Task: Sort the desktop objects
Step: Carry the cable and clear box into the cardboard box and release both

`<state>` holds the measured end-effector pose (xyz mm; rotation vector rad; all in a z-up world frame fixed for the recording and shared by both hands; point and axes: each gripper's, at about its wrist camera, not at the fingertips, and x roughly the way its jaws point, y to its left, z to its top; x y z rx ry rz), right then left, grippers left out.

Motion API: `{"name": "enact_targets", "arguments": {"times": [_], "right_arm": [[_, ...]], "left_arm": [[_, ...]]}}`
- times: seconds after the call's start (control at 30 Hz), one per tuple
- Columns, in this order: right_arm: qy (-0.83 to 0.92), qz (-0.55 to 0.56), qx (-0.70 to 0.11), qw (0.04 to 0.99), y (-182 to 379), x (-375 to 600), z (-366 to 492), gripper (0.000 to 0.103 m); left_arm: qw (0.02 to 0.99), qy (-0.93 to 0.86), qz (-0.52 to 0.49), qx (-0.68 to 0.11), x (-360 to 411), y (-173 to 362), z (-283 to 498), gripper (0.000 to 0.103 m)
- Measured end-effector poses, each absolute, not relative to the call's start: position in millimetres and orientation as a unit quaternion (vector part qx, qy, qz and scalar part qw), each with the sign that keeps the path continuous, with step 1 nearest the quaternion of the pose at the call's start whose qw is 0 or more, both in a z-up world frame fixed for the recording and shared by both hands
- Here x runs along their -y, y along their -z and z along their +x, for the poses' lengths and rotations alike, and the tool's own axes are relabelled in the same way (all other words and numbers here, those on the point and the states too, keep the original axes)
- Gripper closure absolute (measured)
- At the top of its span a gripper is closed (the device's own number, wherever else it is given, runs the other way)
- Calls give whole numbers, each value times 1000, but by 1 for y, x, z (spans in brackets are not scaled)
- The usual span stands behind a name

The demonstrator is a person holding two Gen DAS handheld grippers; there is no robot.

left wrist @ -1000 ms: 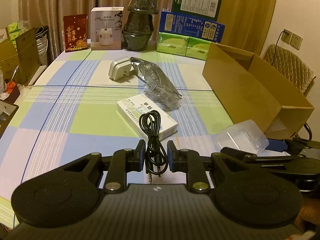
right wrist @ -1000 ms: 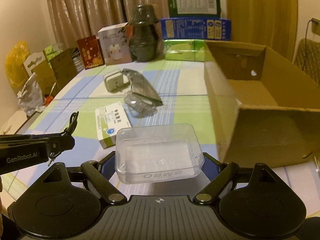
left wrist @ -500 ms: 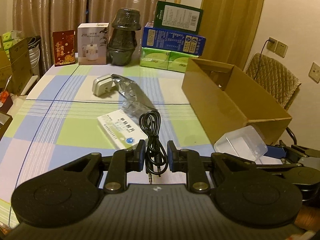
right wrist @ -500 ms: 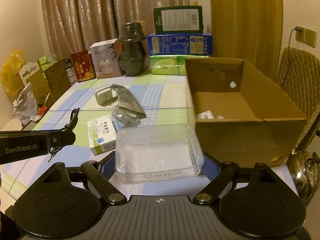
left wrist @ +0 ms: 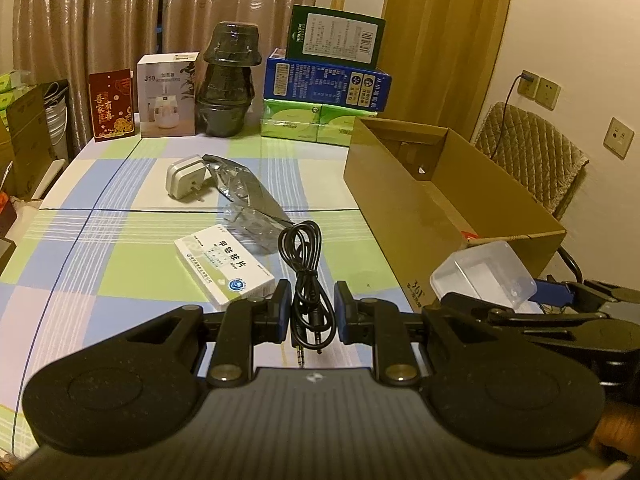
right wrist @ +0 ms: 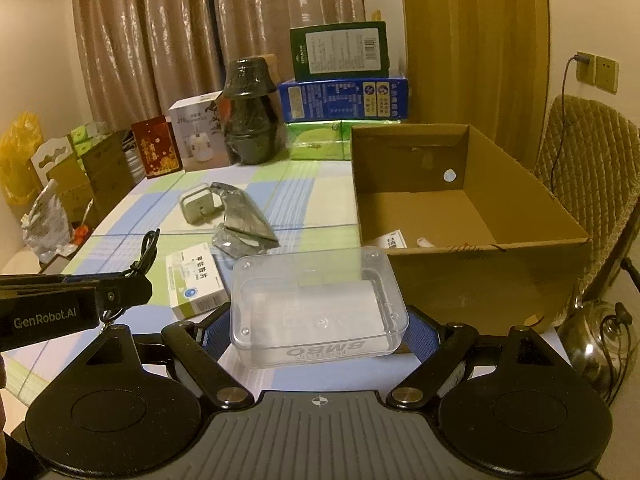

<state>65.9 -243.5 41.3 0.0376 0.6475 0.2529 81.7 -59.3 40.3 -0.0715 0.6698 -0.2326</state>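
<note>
My left gripper point(left wrist: 310, 316) is shut on a coiled black audio cable point(left wrist: 304, 264) and holds it above the checked table point(left wrist: 120, 256); the cable also shows in the right wrist view point(right wrist: 142, 256). My right gripper point(right wrist: 318, 332) is shut on a clear plastic box point(right wrist: 316, 304), held in front of the open cardboard box point(right wrist: 460, 216). The clear box point(left wrist: 486, 276) and the cardboard box point(left wrist: 420, 200) also show in the left wrist view. A white medicine box point(left wrist: 224, 268), a white plug adapter point(left wrist: 186, 176) and a crumpled plastic bag point(left wrist: 248, 196) lie on the table.
At the table's back stand a dark jar point(left wrist: 228, 84), a white humidifier carton point(left wrist: 168, 96), a red card point(left wrist: 112, 104) and stacked blue, green boxes point(left wrist: 328, 88). A padded chair point(right wrist: 588, 184) and a metal kettle point(right wrist: 596, 340) are right of the cardboard box.
Both grippers have risen and pulled back from the table, still holding the cable and the clear box. More of the cardboard box's inside shows now.
</note>
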Motion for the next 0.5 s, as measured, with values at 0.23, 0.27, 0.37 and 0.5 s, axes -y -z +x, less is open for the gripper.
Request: {"name": "enact_targets", "arguments": {"times": [0.23,0.27,0.37,0.5], "right_arm": [[-116,17,-300,947,-55,259,65,19],[-112,18,-298,948,-57,263,66,19],[-98,18,-287,953,-66,277,70,19],[-79,15,-272,959,-79,299,78,19]], "left_arm": [[936,122,-30,-329,67,-45,83,85],[936,125,-27,-328,69,-46,84,85],[935,136,-23,-326,80,-52,90,85],[935,157,-15,-318,100,-61,99,85]]}}
